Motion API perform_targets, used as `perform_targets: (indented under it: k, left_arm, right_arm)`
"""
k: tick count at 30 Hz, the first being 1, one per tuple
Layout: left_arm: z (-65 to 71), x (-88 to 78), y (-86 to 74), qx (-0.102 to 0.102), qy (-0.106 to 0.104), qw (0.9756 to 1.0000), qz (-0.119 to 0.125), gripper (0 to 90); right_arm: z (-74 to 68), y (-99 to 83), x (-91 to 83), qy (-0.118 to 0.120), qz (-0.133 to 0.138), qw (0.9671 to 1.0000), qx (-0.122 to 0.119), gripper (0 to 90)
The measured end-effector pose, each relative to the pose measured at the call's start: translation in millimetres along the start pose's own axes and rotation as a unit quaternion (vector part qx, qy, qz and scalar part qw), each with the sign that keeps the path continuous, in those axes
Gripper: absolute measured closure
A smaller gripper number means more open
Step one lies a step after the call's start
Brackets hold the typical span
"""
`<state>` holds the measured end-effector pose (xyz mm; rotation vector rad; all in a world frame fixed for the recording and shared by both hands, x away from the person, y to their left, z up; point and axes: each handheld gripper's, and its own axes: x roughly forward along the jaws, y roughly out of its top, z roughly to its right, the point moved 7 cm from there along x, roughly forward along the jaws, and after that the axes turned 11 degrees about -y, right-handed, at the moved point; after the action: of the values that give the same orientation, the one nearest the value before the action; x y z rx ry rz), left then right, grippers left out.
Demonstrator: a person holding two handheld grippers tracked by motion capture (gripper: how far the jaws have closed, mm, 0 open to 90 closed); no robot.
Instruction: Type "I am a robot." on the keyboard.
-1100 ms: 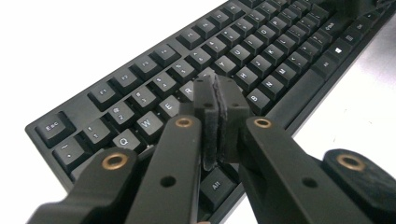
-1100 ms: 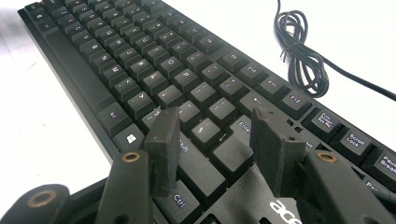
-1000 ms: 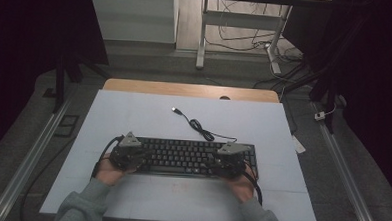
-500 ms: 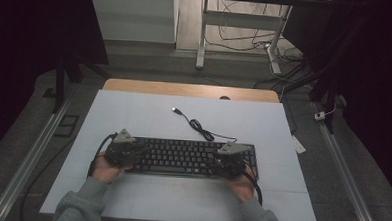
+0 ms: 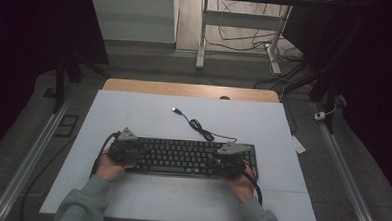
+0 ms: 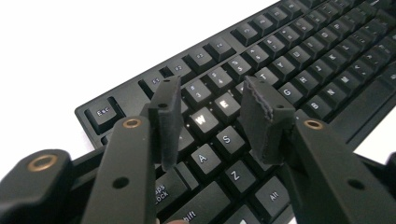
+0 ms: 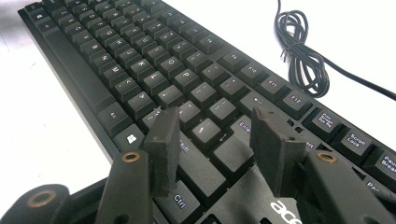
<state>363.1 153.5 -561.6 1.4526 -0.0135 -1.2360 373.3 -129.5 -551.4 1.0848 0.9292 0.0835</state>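
Flat black keyboard (image 5: 192,158) (matte square keys)

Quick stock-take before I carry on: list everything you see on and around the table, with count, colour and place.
keyboard: one, black, near edge of the table, lying flat across it
keyboard cable: one, black, coiled behind the keyboard, plug end lying loose toward the far side
table mat: one, pale blue-white, covering the tabletop
wooden tabletop edge: one, tan strip, at the far side
floor cables: several, dark, beyond the table
left tongs: one, black, above the W, E, S keys; jaws have just been opening, nothing between them
right tongs: one, black, open above the Shift and Enter area
sleeves: two, grey, at the near edge
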Motion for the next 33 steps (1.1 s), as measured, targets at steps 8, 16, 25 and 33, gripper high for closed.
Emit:
perform_targets:
  k: [8, 16, 25, 33]
  left_arm:
    - [-4.8, 1.2, -4.9, -0.006, 0.006, 0.9999, -0.014, 53.6]
    - [-6.8, 2.5, -7.3, -0.003, 0.016, 0.9996, -0.024, 51.8]
    - [-5.7, 1.6, -11.5, 0.006, 0.009, 0.9993, -0.037, 69.3]
    - [-4.6, 1.2, -12.7, 0.012, 0.004, 0.999, -0.043, 85.8]
  right_arm:
    - [0.2, 0.0, -0.1, -0.001, 0.0, 1.0, 0.0, 52.9]
    - [0.6, 0.1, -0.1, -0.002, 0.001, 1.0, 0.0, 52.9]
    - [0.8, 0.1, -0.4, -0.001, 0.001, 1.0, 0.0, 52.9]
    - [0.8, 0.1, -0.1, -0.003, 0.001, 1.0, 0.0, 52.9]
